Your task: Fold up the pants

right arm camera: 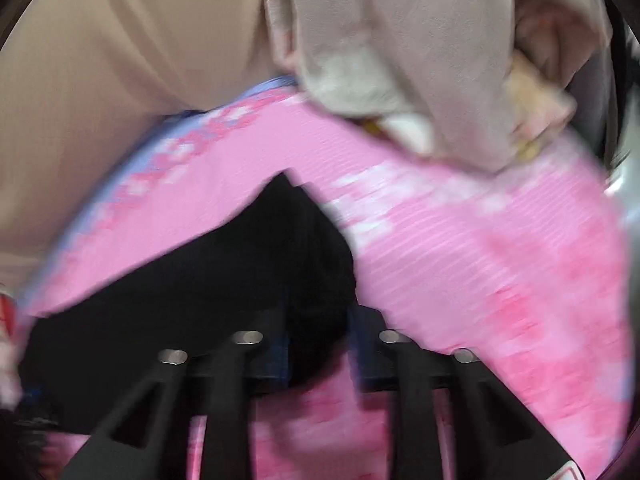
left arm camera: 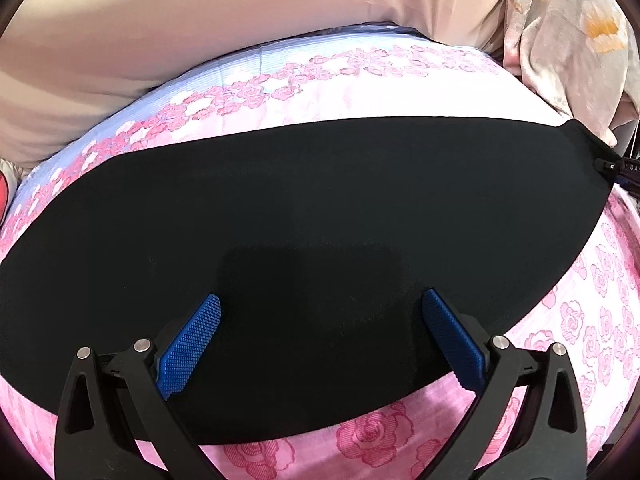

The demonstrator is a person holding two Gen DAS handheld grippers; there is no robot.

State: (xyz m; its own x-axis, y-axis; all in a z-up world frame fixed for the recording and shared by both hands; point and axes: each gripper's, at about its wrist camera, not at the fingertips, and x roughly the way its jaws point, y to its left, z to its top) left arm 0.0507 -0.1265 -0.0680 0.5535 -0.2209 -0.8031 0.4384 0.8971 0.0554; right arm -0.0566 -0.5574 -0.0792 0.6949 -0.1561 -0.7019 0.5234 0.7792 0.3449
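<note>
Hovering over black pants (left arm camera: 304, 216), left gripper (left arm camera: 320, 340) has jaws spread wide, blue pads (left arm camera: 192, 344) apart w/ nothing between them. Pants lie flat on pink rose-print bedsheet (left arm camera: 580, 320), spanning left wrist view edge to edge. Right wrist view is motion-blurred: right gripper (right arm camera: 318, 344) fingers sit at a corner of the pants (right arm camera: 224, 272), dark fabric between them, but can't tell if clamped. Beige curtain (left arm camera: 160, 20) behind bed, grey-beige blanket (right arm camera: 400, 40) bunched at far right on the sheet (right arm camera: 480, 260).
</note>
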